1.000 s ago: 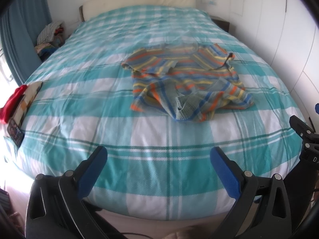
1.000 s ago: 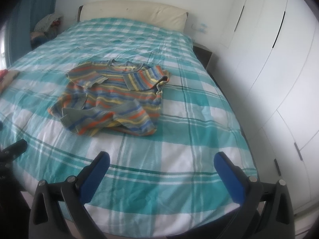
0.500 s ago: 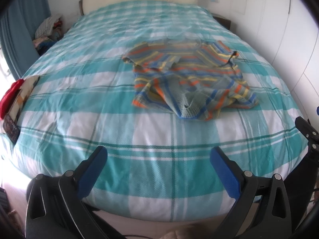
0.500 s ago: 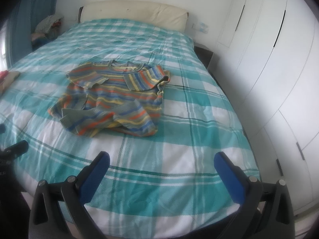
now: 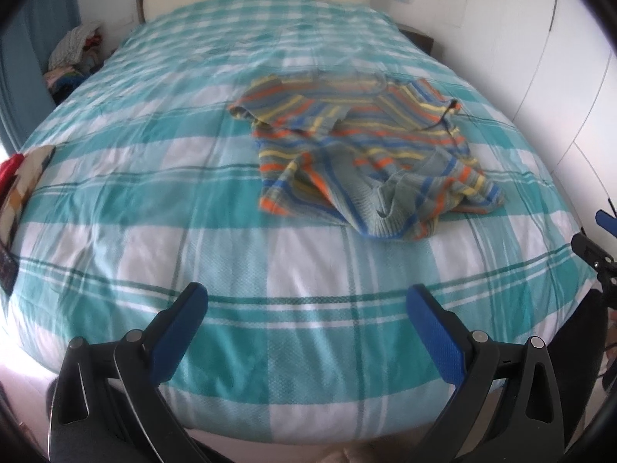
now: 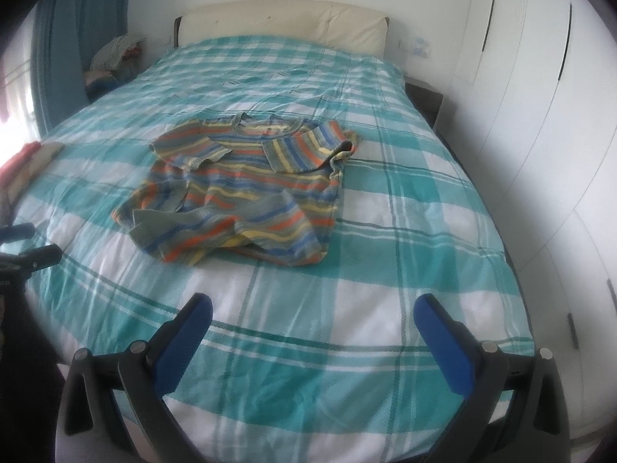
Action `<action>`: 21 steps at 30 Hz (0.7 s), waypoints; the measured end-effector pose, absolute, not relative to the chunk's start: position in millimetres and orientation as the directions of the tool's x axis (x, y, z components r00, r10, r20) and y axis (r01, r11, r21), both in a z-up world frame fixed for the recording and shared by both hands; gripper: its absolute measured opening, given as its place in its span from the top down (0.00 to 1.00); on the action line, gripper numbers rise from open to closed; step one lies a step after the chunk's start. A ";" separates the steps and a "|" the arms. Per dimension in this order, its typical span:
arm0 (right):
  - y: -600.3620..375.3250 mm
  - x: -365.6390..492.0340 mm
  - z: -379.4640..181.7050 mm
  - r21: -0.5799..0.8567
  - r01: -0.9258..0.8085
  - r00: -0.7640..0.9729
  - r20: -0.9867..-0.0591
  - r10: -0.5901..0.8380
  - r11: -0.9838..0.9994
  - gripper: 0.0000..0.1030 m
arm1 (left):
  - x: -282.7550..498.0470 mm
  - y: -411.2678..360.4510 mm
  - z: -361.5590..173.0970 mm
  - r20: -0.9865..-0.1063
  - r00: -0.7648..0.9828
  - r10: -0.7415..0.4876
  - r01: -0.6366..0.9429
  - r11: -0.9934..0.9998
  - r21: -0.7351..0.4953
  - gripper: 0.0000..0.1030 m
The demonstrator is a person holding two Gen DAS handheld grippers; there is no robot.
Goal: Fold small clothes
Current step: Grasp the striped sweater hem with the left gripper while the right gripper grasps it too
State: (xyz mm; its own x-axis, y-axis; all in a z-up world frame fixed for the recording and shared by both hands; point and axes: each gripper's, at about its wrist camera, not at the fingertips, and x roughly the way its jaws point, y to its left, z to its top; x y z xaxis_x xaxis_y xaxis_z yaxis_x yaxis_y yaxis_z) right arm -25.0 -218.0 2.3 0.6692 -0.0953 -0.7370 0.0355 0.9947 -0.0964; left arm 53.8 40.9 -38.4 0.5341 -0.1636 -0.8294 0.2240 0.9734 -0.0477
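Note:
A small striped shirt in grey, orange, blue and yellow lies crumpled on the teal-and-white checked bed cover, with its sleeves folded over its body; the right wrist view shows the same striped shirt in the middle of the bed cover. My left gripper is open over the bed's near edge, well short of the shirt. Open too, my right gripper hangs over the near edge with nothing between its blue pads. Each gripper shows at the edge of the other's view.
A cream headboard stands at the far end. White wardrobe doors run along the right side. A pile of clothes sits by the blue curtain at far left. Red and patterned items lie at the bed's left edge.
Both grippers have moved forward over the bed, toward the shirt, which looms larger. The left view has swung a little. Both stay open.

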 end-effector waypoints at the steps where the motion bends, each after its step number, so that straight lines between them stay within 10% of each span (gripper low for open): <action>1: -218.8 -25.6 0.9 -0.088 0.027 0.669 -0.739 -0.083 0.996 0.00 | 56.3 41.0 -43.5 -0.838 0.515 -0.183 0.236 0.969 -0.067 0.00; 18: -252.5 150.6 -31.4 0.228 -0.205 0.564 -0.767 0.306 0.952 0.00 | 222.7 38.3 -80.5 -0.864 0.429 -0.266 0.384 0.919 -0.092 0.04; 21: -233.3 194.1 -67.0 0.191 -0.266 0.436 -0.850 0.294 0.945 0.07 | 236.4 11.7 -100.7 -0.889 0.369 -0.270 0.467 0.881 -0.074 0.28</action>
